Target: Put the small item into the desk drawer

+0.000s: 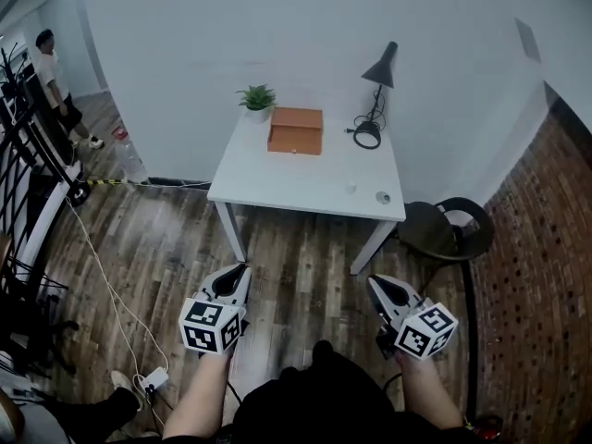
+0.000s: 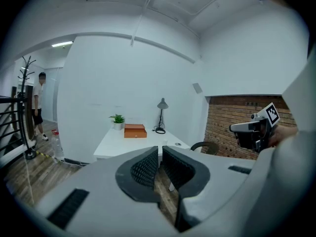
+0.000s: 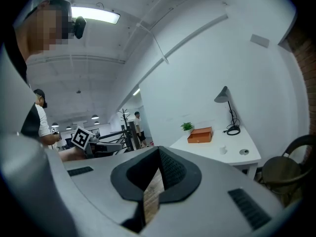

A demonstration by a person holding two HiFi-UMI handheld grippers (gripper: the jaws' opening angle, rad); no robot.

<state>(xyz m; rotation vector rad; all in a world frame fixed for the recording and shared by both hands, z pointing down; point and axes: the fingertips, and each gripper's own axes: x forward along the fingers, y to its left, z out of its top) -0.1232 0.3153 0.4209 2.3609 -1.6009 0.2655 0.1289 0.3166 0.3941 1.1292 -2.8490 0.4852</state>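
Observation:
A white desk (image 1: pixel 277 178) stands against the far wall. On it sits an orange drawer box (image 1: pixel 295 130), also in the left gripper view (image 2: pixel 135 131) and the right gripper view (image 3: pixel 200 135); its drawer looks closed. A small white item (image 1: pixel 351 189) and a round grey disc (image 1: pixel 383 197) lie near the desk's front right corner. Both grippers hover over the floor, well short of the desk. My left gripper (image 1: pixel 242 268) has its jaws together with nothing between them (image 2: pixel 159 152). My right gripper (image 1: pixel 375 282) is shut and empty (image 3: pixel 159 151).
A potted plant (image 1: pixel 257 98) and a black desk lamp (image 1: pixel 375 86) stand at the desk's back. A dark round chair (image 1: pixel 449 228) sits right of the desk by a brick wall (image 1: pixel 536 276). A person (image 1: pixel 55 81) stands far left beside a black rack. A white cable (image 1: pixel 102 276) runs over the wooden floor.

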